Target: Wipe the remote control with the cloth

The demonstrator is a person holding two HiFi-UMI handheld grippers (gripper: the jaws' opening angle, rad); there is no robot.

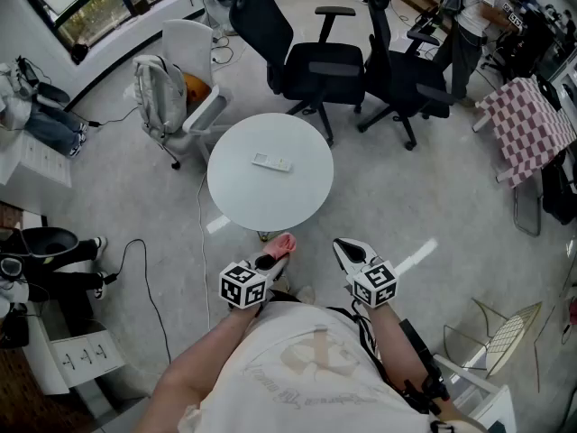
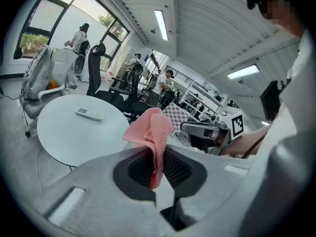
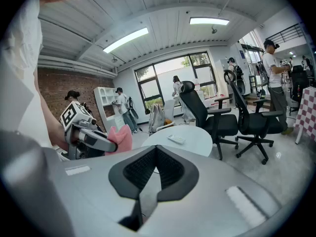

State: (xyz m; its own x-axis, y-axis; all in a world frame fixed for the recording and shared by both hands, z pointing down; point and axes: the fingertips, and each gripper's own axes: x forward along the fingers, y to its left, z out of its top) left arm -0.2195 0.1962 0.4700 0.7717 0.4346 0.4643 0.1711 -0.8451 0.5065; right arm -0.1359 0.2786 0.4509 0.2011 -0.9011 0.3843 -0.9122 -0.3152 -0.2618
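Pale office flooring is stretching underfoot, and closest in the left gripper [image 1: 275, 258] is clamping a pink cloth [image 1: 285, 242], a fold standing up past its tips, while the right gripper [image 1: 344, 251] is riding just beside it, jaws pressed together on nothing. Further out the remote control [image 1: 271, 161] is lying flat near the middle of the round white table [image 1: 236, 201], well apart from both, so the approach is seemingly the step in hand: the cloth's loose fold should be leading onto the remote, with the empty gripper likely pinning one end against sliding
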